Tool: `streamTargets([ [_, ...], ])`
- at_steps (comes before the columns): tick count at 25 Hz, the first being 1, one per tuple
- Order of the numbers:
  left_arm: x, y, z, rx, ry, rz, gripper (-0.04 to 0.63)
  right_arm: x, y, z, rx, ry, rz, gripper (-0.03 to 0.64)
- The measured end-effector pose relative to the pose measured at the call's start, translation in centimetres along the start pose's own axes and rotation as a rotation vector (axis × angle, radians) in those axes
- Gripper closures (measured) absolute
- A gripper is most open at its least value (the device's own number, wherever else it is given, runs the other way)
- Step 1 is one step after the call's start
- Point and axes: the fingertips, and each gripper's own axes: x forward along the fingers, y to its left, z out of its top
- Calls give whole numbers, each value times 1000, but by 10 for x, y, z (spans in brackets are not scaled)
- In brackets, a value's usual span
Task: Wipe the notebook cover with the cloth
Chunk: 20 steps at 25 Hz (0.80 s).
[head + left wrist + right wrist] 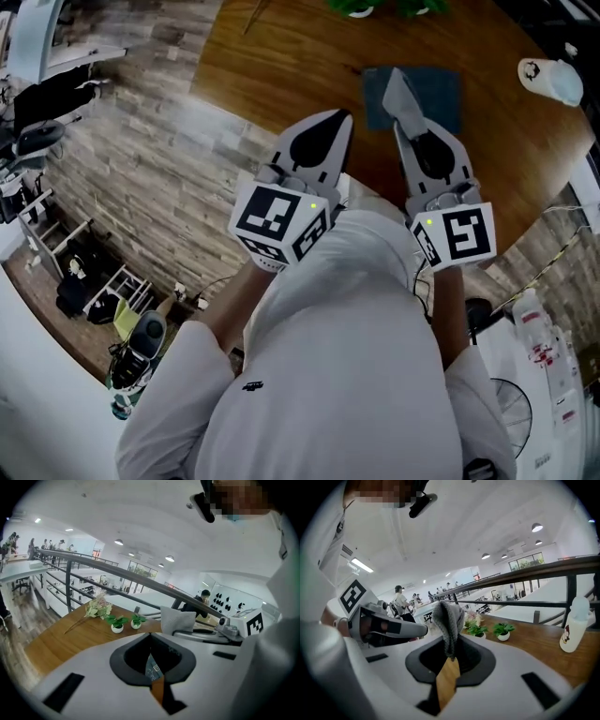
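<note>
A dark blue-grey notebook (441, 94) lies flat on the round wooden table (281, 56), straight ahead of me. My right gripper (401, 122) is shut on a grey cloth (397, 94), which stands up from its tip over the notebook's left part. In the right gripper view the cloth (448, 620) droops over the closed tip of the right gripper (450, 641). My left gripper (339, 117) hovers over the table's near edge, left of the notebook, shut with nothing in it. The left gripper view shows its jaws (150, 635) meeting and the cloth (177, 619) beside them.
A white bottle (553, 80) stands on the table at the far right. Two small potted plants (375, 7) and dried flowers (96, 607) sit along the far edge by a railing (93, 562). Wooden floor (141, 187) lies to the left.
</note>
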Motion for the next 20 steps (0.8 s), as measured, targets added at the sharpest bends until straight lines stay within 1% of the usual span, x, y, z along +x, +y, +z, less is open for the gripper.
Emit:
streamTargets([
  [6, 24, 36, -27, -27, 47, 38, 575, 39, -10, -26, -20, 74, 12, 577],
  [12, 43, 57, -46, -48, 72, 61, 577, 64, -30, -59, -29, 156, -9, 577],
  [20, 58, 77, -69, -58, 97, 82, 576, 84, -36, -100, 60, 267, 3, 577],
])
